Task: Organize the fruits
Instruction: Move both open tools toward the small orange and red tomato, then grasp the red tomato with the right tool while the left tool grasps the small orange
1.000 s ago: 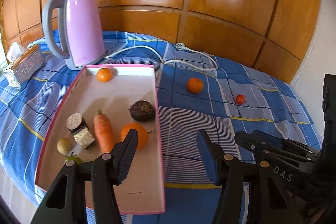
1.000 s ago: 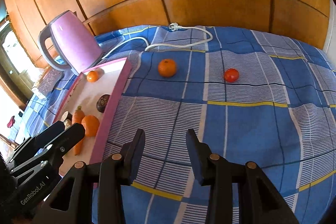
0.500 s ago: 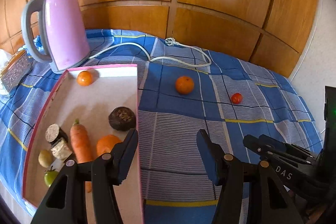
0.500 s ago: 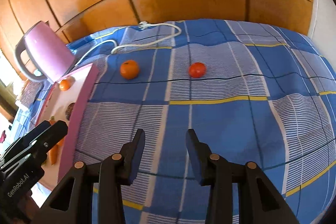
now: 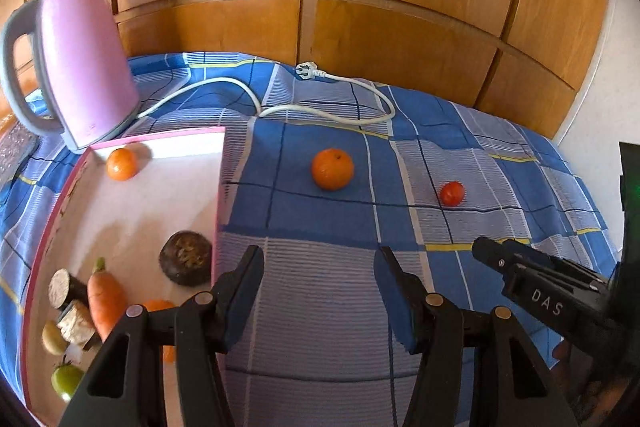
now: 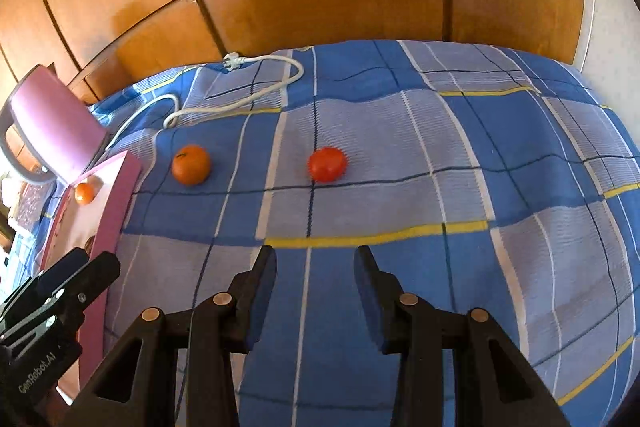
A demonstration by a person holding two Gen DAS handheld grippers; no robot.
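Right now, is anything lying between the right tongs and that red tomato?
No. In the right wrist view, only bare checked blue cloth lies between the open, empty right tongs and the tomato.

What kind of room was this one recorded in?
Probably a bedroom at home, though I can't be sure: the work surface is a soft blue checked sheet that rumples like bedding, backed by wooden panels like a wardrobe or headboard. A pink kettle suggests a household.

right tongs (image 6: pixel 315 267) empty | tomato (image 6: pixel 327 164) ahead | orange (image 6: pixel 191 165) left
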